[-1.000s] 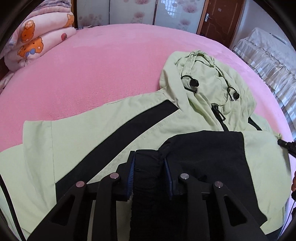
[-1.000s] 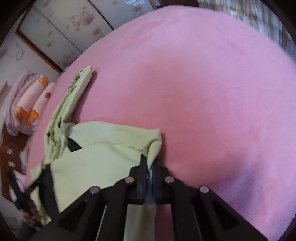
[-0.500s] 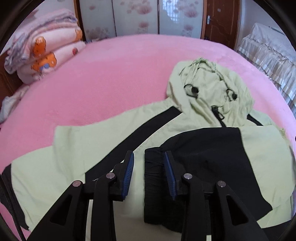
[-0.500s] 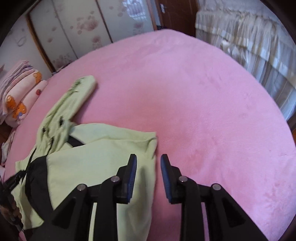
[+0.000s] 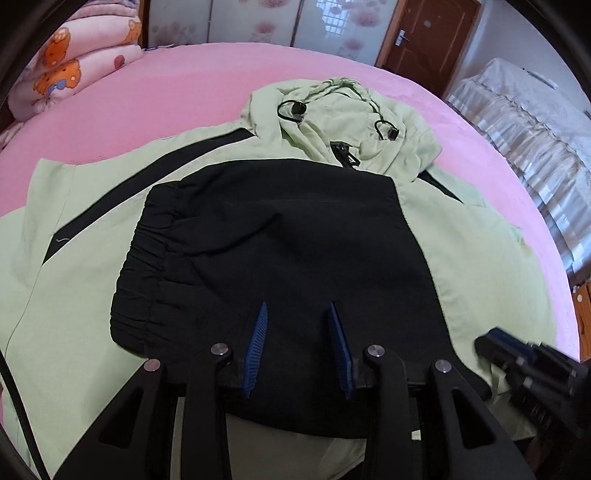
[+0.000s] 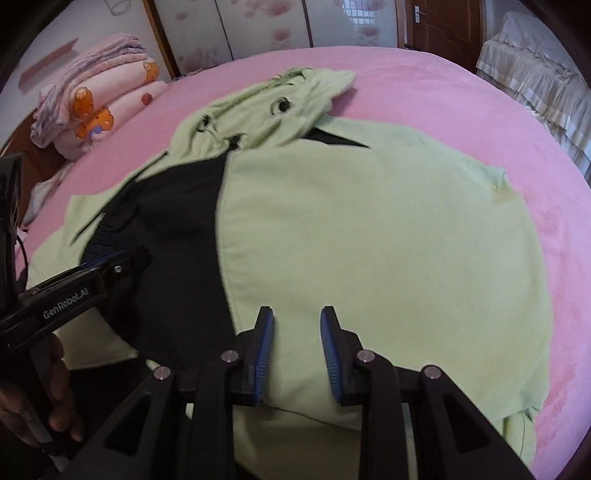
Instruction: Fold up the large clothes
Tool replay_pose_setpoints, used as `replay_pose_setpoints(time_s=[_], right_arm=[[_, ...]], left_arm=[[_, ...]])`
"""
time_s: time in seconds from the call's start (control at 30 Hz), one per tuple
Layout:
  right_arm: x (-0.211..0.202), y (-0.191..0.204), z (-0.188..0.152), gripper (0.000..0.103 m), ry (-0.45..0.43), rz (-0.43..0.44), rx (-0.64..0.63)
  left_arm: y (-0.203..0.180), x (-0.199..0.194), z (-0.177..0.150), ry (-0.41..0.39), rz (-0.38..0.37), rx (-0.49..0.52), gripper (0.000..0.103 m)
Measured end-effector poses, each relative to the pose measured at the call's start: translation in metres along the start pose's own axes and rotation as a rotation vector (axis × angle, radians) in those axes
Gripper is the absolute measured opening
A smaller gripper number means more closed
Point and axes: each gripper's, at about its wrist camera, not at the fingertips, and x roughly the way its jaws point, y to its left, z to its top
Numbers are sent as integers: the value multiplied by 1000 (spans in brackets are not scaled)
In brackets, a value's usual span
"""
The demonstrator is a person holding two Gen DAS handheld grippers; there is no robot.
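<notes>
With nothing caught between them, the fingers of the left gripper (image 5: 297, 345) stand a little apart above the black panel (image 5: 288, 236) of the jacket (image 6: 369, 240), their blue pads clear of the cloth. The right gripper (image 6: 297, 354) hangs over the pale green half of the same jacket; its fingers are narrowly parted and closing, with only bare green cloth showing in the gap and no fold pinched.

The jacket lies spread on the pink bed (image 5: 155, 92). A gathered black cuff (image 5: 144, 266) sits at the left edge of the black panel in the left wrist view, with a green sleeve (image 5: 55, 229) stretching out beyond it. The hood (image 5: 332, 122) lies crumpled at the jacket's far end, its black drawcords and toggles lying on it and the zip pull just below them.

Near the jacket's edge at the left of the right wrist view, a hand (image 6: 44, 398) grips the handle of the left gripper. The right gripper's tip shows at the lower right of the left wrist view, over the jacket's green edge.

Beyond the jacket, folded quilts (image 6: 99, 107) with an orange bear print are stacked at the bed's far left corner. Off the bed's right side stands a piece of furniture under a pale ruffled cover (image 5: 524, 122), and a brown door (image 5: 424, 33) is behind the hood.
</notes>
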Motion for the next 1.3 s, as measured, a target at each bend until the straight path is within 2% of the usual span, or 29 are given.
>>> replay_pose_setpoints(time_s=[0.07, 0.13, 0.17, 0.2, 0.23, 0.27, 0.33, 0.4, 0.5, 0.6, 0.87, 0.93, 1.0, 1.17, 1.23, 1.3], right_arm=[[-4, -25, 1, 24, -15, -46, 29], [-12, -58, 4, 24, -41, -156, 51], [-16, -80, 3, 19, -52, -212, 75], [-20, -100, 2, 8, -53, -222, 101], [-21, -112, 0, 6, -46, -232, 122], [-23, -125, -1, 6, -39, -262, 138], [-28, -146, -4, 15, -36, -361, 156], [-29, -158, -8, 16, -19, -358, 186], [-28, -163, -8, 16, -20, -334, 208], [-27, -162, -5, 16, -25, -345, 216], [-46, -155, -13, 17, -42, -296, 278], [-53, -150, -16, 17, -46, -284, 284], [-61, -144, -18, 17, -56, -276, 283], [-86, -124, -21, 17, -86, -263, 270], [-96, -115, -24, 20, -94, -250, 267], [-107, -106, -28, 29, -108, -235, 262]], left_arm=[[3, -1, 3, 9, 14, 33, 33], [9, 0, 4, 8, 31, 41, 33], [15, 0, 5, 8, 41, 32, 33], [19, 0, 5, 10, 30, 21, 33], [24, 0, 6, 12, 12, 5, 33], [26, 1, 7, 11, 3, -4, 33], [26, 3, 8, 9, 6, -6, 34], [21, 4, 7, 6, 27, 14, 38], [10, 4, 5, 8, 41, 45, 55], [1, 1, 4, 14, 77, 68, 61], [-4, -24, 4, 15, 124, 80, 64], [-5, -32, 4, 6, 131, 76, 72], [-6, -43, 4, -8, 130, 66, 76], [-13, -71, -1, -28, 121, 77, 77], [-17, -85, -6, -35, 122, 92, 77], [-21, -98, -12, -41, 119, 101, 77]])
